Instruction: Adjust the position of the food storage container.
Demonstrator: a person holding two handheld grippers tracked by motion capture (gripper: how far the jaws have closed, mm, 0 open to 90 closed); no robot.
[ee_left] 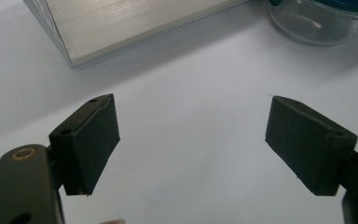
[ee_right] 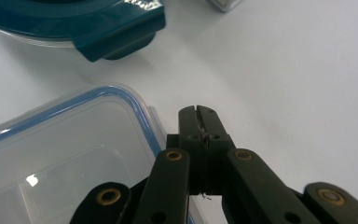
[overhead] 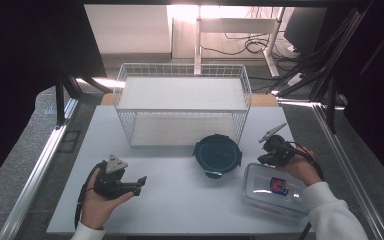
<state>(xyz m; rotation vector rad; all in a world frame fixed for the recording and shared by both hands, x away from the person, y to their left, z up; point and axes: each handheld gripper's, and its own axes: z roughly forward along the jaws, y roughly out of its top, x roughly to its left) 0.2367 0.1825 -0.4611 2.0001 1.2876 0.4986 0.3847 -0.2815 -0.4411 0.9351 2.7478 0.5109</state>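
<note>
Black jaws of the right gripper (ee_right: 199,112) pressed flat together, nothing between them, tips just beside the near-left rim of the clear box (ee_right: 65,149). Same gripper (overhead: 275,150) low over the table (overhead: 180,200) at the far right, at the far edge of that box (overhead: 275,190). Blue seal round the lid rim; a small dark label on top. Just left of the gripper, the round tub (overhead: 217,155) with a teal lid, one latch tab (ee_right: 119,35) pointing near. Tub and box close together, touching or not, hard to say.

Left gripper (ee_left: 191,135) spread wide, holding nothing, bare white table between the pads. Seen from above, (overhead: 130,185) near the near-left corner, grey plate on top, jaws pointing right, well apart from tub and box. Tub's clear wall (ee_left: 317,23) far off beyond the right pad.

Behind all, a white wire rack (overhead: 182,107) with two shelves, at the far middle of the table.
</note>
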